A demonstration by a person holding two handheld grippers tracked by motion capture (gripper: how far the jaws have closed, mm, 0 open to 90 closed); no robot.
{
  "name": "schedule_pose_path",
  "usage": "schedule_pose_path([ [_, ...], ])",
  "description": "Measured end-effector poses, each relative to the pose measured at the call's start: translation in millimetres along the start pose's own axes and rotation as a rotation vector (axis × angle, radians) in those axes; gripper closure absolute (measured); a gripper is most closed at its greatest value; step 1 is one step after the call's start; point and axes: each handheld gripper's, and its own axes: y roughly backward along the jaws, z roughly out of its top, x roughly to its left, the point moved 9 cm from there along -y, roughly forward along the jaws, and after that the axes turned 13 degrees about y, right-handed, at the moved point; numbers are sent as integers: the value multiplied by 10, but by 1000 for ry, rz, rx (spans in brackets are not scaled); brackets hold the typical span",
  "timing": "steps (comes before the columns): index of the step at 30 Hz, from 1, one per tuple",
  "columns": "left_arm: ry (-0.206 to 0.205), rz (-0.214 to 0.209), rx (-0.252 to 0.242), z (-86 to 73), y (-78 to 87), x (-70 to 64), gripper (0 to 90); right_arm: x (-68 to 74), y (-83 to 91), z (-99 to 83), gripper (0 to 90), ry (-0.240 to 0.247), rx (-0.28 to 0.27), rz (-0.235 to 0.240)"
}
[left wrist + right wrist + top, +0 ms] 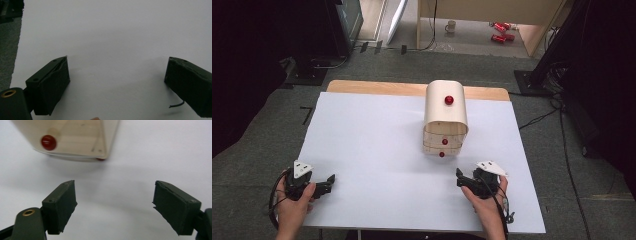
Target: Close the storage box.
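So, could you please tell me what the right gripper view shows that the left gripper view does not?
The right gripper view has the lower front of the wooden drawer cabinet ahead of the right claw, with a red knob on it. The left gripper view has a strip of grey carpet past the table's edge, and a short dark strand beside one finger of the left claw. Both share the white table top and two black jaws standing wide apart with nothing between them.

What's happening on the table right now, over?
Left gripper and right gripper both open, empty, resting near table edge. Wooden drawer box upright, untouched, ahead of right gripper. Nothing in the way.
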Motion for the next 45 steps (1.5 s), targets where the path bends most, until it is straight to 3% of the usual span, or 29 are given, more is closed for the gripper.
schedule_pose_path([
  [8,0,0,-1,0,0,0,56,-344,121,-197,130,-19,40,-49],
  [16,0,1,-1,0,1,-1,56,-558,213,-358,36,-5,91,-81],
  [27,0,1,-2,0,0,-1,57,-898,358,-631,30,-6,136,-125],
  [33,0,1,-3,0,0,-1,57,-988,397,-770,23,17,162,-134],
  [38,0,1,-1,0,0,-1,57,-1011,409,-811,8,35,126,-106],
  [45,0,1,0,0,0,0,57,-1014,403,-823,7,51,83,-101],
])
